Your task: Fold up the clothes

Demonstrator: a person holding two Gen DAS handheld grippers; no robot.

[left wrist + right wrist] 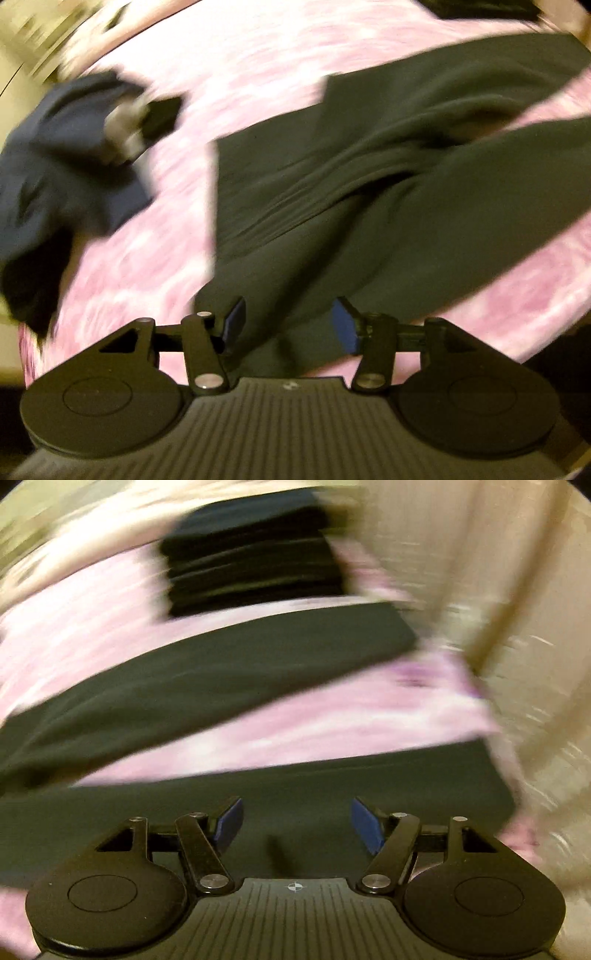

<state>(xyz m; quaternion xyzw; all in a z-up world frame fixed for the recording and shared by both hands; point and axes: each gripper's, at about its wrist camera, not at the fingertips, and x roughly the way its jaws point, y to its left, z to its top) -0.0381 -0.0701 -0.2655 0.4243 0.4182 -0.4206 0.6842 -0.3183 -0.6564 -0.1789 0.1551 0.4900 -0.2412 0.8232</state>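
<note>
**Reader:** Nearest the camera, what do I have?

**Describer:** Two sets of black tongs with blue pads, both pointing steeply down. The left gripper (290, 323) stands open with nothing between its pads, above the waist end of dark green trousers (369, 177). The right gripper (297, 823) is also open and empty, hanging over one trouser leg (295, 797).

**Reader:** Where do the trousers lie?

**Describer:** Spread on a pink patterned blanket (258, 55). In the left view the waist is near and the two legs fan away to the right, with pink showing between them. They look unfolded so far.

**Reader:** What could go wrong?

**Describer:** Both views are smeared with blur, so aim is doubtful. I judge that tongs closing now might pinch only the top layer, or catch blanket with the cloth, and the fold would drag crooked. The splayed legs may also fold unevenly unless brought together first.

**Reader:** What about edges and room?

**Describer:** In the right view the blanket ends just right of the leg cuffs, where pale floor (517, 590) begins; cloth pushed that way could slip off. A stack of dark folded clothes (255, 554) sits on the far side, near the far leg. In the left view a crumpled navy garment (66, 158) lies to the left, apart from the waist. Open pink blanket lies between the navy garment and the trousers.
</note>
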